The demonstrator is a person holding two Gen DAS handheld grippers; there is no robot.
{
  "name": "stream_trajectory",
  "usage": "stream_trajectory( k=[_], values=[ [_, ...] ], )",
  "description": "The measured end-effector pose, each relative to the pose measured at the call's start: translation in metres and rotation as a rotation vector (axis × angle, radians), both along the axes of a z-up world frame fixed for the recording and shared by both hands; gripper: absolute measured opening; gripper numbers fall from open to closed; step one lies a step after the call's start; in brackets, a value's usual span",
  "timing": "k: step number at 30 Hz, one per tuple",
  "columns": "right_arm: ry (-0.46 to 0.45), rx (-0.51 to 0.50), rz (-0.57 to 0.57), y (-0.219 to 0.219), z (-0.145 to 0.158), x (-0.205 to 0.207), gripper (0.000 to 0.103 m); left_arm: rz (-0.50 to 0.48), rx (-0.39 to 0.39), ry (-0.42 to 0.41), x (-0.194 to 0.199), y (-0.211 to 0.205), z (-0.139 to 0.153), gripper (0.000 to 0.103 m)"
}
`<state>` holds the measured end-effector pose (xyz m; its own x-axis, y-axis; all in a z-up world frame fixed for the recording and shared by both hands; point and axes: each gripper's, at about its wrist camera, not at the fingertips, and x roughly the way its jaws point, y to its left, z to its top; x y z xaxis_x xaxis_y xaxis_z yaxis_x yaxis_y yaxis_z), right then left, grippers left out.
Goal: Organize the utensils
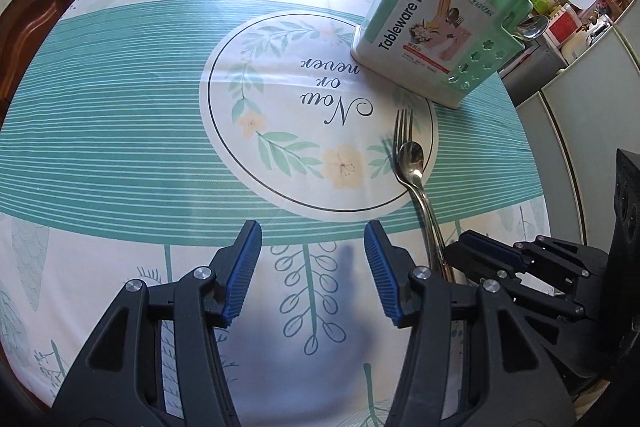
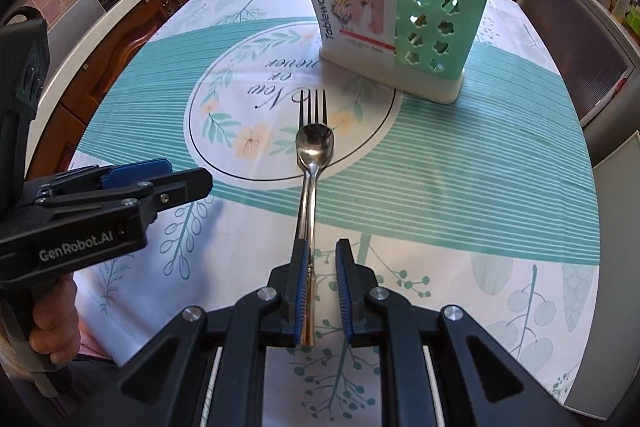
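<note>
Cutlery lies on the flowered cloth (image 2: 460, 195) that covers the table: a spoon (image 2: 314, 143) rests on top of a fork (image 2: 314, 105), both pointing away toward the green holder (image 2: 436, 19). The spoon's bowl covers the neck of the fork, whose tines stick out beyond it, inside the printed circle with the words "Now or never".

The right claw (image 2: 322, 291) sits low over the near ends of the two handles. Its blue pads stand only a little apart; the handles lie against the left pad, and a gap shows between them and the right pad, so the claw is not clamped on them.

The left claw (image 1: 312, 267) hovers over bare cloth just beside the handles, its pads well apart and nothing between them. In the right wrist view it comes in from the left edge (image 2: 160, 183), with the person's hand (image 2: 56, 323) wrapped round its grip.

The holder stands upright at the far side of the table, beyond the fork's tines and apart from them. It is pale green with flower-shaped holes and a white base, and carries a label reading "Tableware block". Another spoon (image 1: 532, 27) leans out of its side compartment.
</note>
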<state>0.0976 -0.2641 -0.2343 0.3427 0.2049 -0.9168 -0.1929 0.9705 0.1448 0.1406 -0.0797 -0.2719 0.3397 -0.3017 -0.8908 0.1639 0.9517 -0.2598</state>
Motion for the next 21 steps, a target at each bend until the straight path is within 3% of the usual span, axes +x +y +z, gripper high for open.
stream_trajectory(
  k=[21],
  values=[
    [0.028, -0.027, 0.039, 0.009, -0.009, 0.005, 0.014, -0.026, -0.013, 0.026, 0.002, -0.002, -0.004, 0.05]
  ],
)
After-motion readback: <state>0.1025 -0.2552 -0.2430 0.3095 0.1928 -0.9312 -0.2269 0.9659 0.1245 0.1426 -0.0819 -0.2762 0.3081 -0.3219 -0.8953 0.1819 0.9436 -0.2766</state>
